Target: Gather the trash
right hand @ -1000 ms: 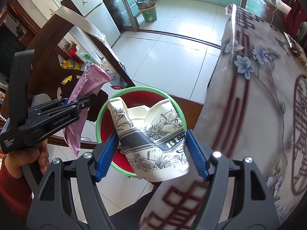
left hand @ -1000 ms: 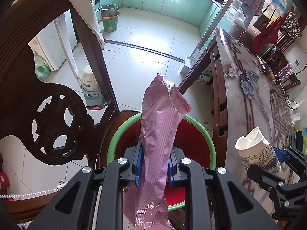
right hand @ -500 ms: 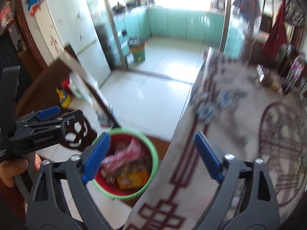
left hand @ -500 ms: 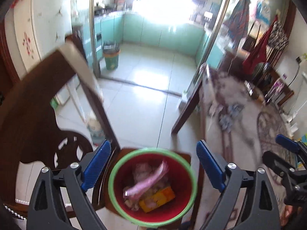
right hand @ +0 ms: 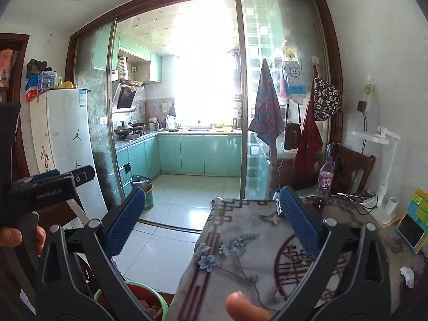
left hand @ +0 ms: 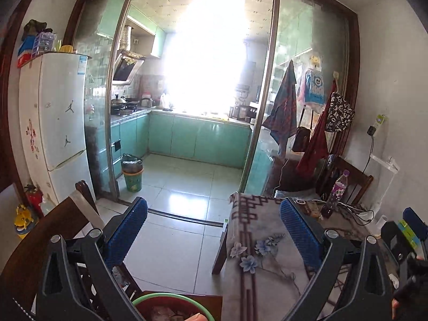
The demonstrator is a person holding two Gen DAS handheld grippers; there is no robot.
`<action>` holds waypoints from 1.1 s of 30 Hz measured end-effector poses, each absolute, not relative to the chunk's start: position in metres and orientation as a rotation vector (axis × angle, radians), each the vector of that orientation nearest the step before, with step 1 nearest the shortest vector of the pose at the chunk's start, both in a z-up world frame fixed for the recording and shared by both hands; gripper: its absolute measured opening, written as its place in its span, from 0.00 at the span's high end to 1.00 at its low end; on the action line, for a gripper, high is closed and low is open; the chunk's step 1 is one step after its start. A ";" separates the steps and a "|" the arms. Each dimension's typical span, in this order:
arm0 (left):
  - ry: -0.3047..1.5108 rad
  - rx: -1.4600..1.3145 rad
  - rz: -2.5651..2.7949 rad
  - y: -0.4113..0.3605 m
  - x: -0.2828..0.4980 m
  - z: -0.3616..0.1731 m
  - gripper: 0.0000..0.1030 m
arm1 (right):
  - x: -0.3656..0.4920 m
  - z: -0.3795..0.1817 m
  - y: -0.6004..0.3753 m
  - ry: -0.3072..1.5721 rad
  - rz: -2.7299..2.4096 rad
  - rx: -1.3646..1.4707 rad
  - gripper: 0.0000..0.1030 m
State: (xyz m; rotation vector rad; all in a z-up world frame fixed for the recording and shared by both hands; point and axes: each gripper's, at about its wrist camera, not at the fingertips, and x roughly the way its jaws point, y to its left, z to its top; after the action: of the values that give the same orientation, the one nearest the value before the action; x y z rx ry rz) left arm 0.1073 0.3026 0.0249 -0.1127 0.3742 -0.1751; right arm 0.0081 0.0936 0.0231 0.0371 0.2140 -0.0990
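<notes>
Both the left gripper (left hand: 213,236) and right gripper (right hand: 211,224) stand wide and empty. The crumpled white scrap (right hand: 407,275) lies on the tabletop (right hand: 240,262) at near right, closest to the right gripper.

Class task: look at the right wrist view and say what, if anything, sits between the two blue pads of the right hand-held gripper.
Nothing is held there. In the right wrist view, the right hand-held gripper frames only floor tiles and the patterned tablecloth.

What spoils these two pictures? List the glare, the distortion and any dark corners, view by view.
Left wrist view: the bright kitchen window is blown out to white, the brown door frame bows from the fisheye lens, and the corners are black. Right wrist view: the same window glares, the tall white fridge leans, and a blurred fingertip intrudes at the bottom edge.
</notes>
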 end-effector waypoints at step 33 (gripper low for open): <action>0.407 -0.068 -0.086 0.290 0.073 0.032 0.07 | -0.005 0.012 0.081 0.290 -0.127 0.063 0.04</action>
State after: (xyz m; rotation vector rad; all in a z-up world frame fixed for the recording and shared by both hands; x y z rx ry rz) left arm 0.0728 0.2897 0.0317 -0.0682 0.4069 -0.0860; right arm -0.0051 0.0805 0.0116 0.0633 0.2898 -0.1268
